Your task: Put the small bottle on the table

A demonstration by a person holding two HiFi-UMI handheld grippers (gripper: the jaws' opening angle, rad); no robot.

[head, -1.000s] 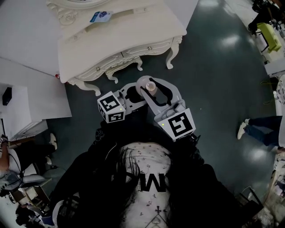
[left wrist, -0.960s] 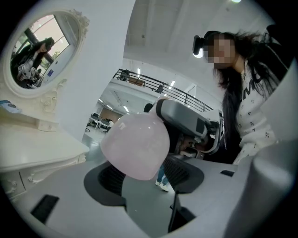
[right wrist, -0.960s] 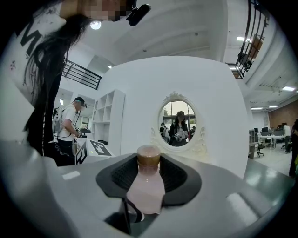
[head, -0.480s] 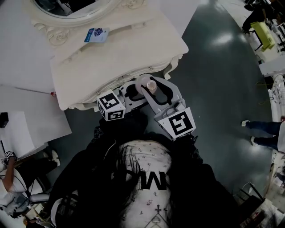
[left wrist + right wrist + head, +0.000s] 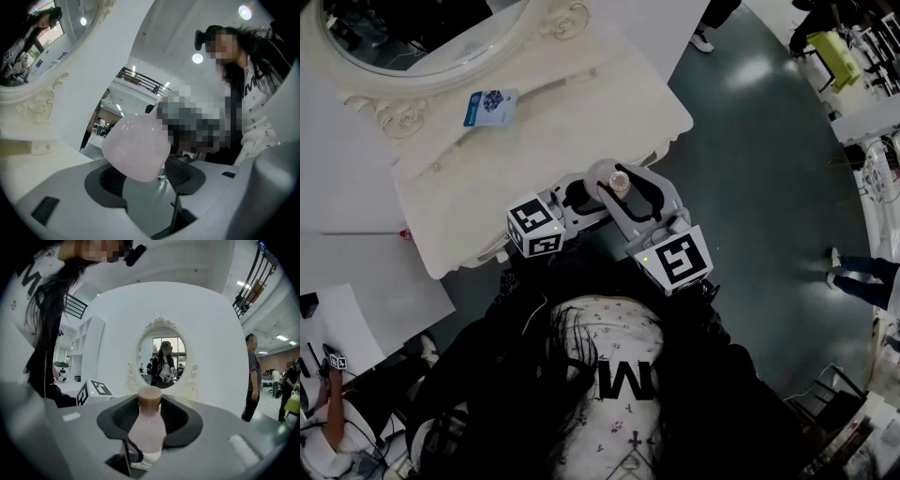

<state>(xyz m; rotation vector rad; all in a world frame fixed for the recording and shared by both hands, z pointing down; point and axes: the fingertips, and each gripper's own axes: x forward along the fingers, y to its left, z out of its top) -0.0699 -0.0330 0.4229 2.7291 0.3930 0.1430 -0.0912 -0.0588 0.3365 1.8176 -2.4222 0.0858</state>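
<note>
right gripper [image 5: 150, 420]: fingers clamped on small bottle [image 5: 619, 181] | left gripper [image 5: 147, 187]: fingers together, beside it | both at table [image 5: 581, 103] edge

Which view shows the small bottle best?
The right gripper view: the small bottle stands upright in the right gripper, brown cap and pink body sharp. The head view shows only its cap; the left gripper view, a blurred pink bulk.

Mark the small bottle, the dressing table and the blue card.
small bottle [image 5: 149, 432]: right gripper view, pink body.
dressing table [image 5: 581, 103]: head view, bare top.
blue card [image 5: 490, 106]: head view, its middle.
</note>
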